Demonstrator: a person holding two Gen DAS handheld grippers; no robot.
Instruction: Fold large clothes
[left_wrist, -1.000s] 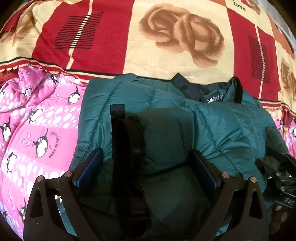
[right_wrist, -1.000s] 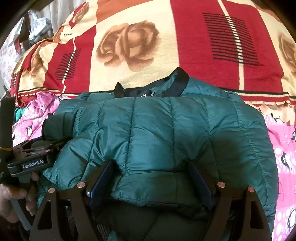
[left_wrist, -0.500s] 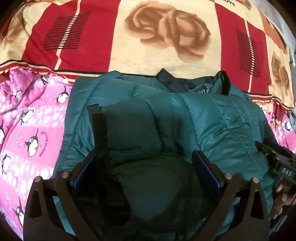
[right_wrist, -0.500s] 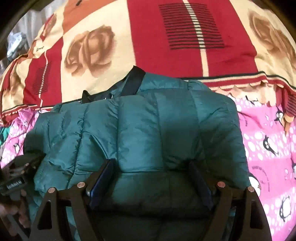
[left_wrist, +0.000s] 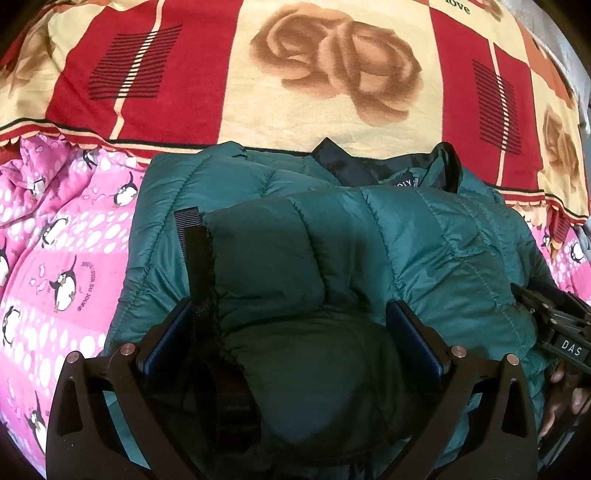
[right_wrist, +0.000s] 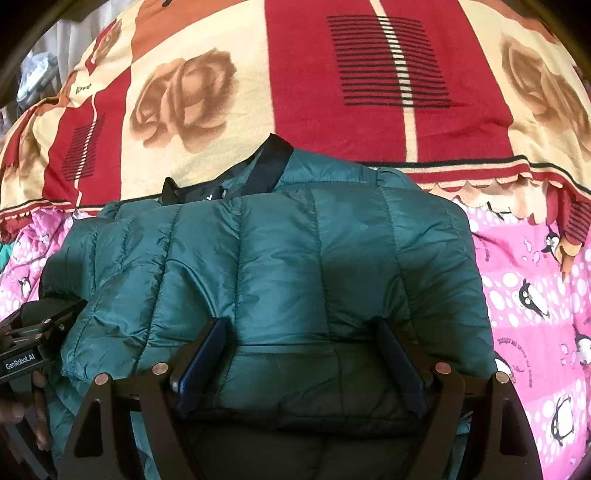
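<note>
Both claws, left (left_wrist: 291, 332) and right (right_wrist: 299, 354), gape over the jacket (right_wrist: 295, 266) (slippery, puffy); its 6 o'clock fold may spring open.

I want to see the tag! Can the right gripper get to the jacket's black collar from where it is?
Probably yes. The right gripper sits open over the green jacket, and the black collar lies uncovered straight ahead, with only puffy jacket between.

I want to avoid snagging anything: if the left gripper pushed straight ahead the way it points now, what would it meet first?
The left gripper would meet the green puffer jacket first: its folded sleeve already bulges between the open jaws. The black cuff strap lies by the left finger. Depth is unclear.
</note>
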